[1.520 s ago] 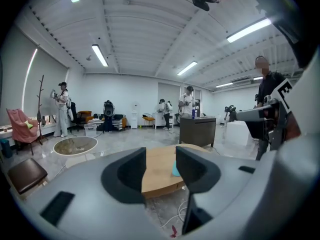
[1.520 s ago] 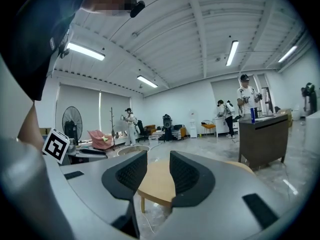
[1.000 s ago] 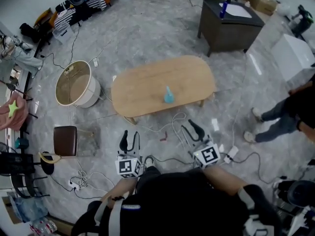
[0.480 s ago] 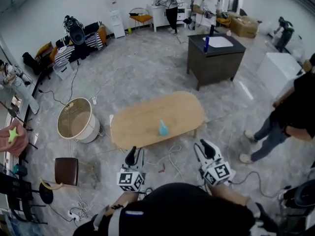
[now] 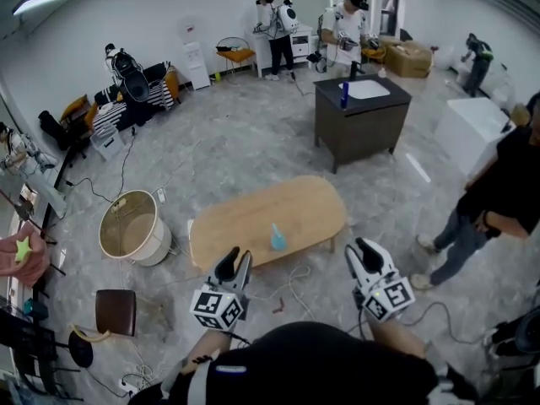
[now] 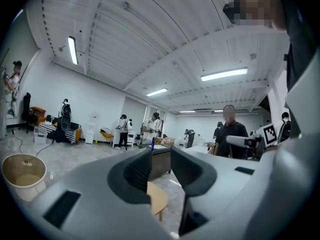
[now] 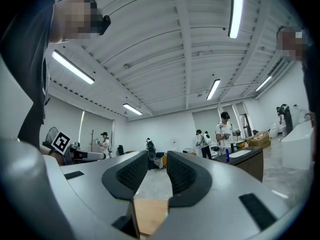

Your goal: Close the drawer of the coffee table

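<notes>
The oval wooden coffee table [image 5: 253, 218] stands on the grey floor ahead of me, and a small blue object [image 5: 278, 238] sits near its front edge. No drawer shows from this side. My left gripper [image 5: 234, 262] is held level in the air short of the table's near edge. Its jaws have just been closing, and a narrow gap with nothing in it remains between them. My right gripper [image 5: 365, 251] hovers to the right of the table, open and empty. Between the left gripper's [image 6: 161, 166] jaws a piece of the table [image 6: 158, 198] shows. The right gripper [image 7: 160, 170] also frames the table [image 7: 149, 215].
A round drum-like basket [image 5: 133, 227] stands left of the table and a brown stool [image 5: 116, 312] nearer me. Cables [image 5: 294, 280] lie on the floor under my grippers. A dark cabinet [image 5: 361, 118] with a blue bottle [image 5: 344, 94] stands behind. A person [image 5: 498, 202] stands at the right, others at the back.
Both grippers have risen from near the floor and now point level. The head view has tilted up, showing more of the room. The left jaws have narrowed.
</notes>
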### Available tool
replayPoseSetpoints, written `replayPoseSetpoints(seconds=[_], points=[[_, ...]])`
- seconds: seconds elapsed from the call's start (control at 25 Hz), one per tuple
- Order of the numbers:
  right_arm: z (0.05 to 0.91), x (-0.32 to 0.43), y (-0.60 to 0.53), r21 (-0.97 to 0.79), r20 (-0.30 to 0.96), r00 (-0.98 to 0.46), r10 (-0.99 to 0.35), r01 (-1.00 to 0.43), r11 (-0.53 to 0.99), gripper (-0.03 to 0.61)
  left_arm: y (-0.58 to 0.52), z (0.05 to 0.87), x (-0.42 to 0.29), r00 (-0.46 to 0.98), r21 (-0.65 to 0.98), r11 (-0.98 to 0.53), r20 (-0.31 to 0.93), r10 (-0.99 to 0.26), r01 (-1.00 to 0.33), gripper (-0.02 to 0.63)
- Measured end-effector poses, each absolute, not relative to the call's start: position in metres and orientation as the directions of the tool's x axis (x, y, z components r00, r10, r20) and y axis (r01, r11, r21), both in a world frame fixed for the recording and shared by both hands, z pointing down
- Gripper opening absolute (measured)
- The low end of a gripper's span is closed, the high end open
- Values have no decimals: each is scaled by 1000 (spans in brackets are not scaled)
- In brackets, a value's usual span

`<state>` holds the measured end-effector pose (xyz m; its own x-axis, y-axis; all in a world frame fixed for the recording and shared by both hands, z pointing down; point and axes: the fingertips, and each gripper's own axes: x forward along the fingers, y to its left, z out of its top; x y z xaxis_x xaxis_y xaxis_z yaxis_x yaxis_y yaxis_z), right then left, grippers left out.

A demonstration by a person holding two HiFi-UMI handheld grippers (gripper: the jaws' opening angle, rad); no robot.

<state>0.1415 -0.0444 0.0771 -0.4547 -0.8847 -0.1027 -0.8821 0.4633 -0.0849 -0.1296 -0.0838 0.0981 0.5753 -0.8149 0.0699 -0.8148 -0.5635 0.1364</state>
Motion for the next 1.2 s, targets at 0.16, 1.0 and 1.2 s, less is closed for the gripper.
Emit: replayPoseSetpoints(seconds=[0.16,1.0,1.2], points=[[64,127,-37,-74,-105,-476,-873,-872,484,120,-80,86,-127,590,144,-578,57,-805,-803,105],[65,90,-23,-3,-49,-589,-807,-808,589,9,-50,88,-72,768,183,-748,87,-634,-638,6],[70,87,-30,26,-19,-591,-806,-806,591,9,-56,90,-74,756,189,-733,101,-647,-653,6]])
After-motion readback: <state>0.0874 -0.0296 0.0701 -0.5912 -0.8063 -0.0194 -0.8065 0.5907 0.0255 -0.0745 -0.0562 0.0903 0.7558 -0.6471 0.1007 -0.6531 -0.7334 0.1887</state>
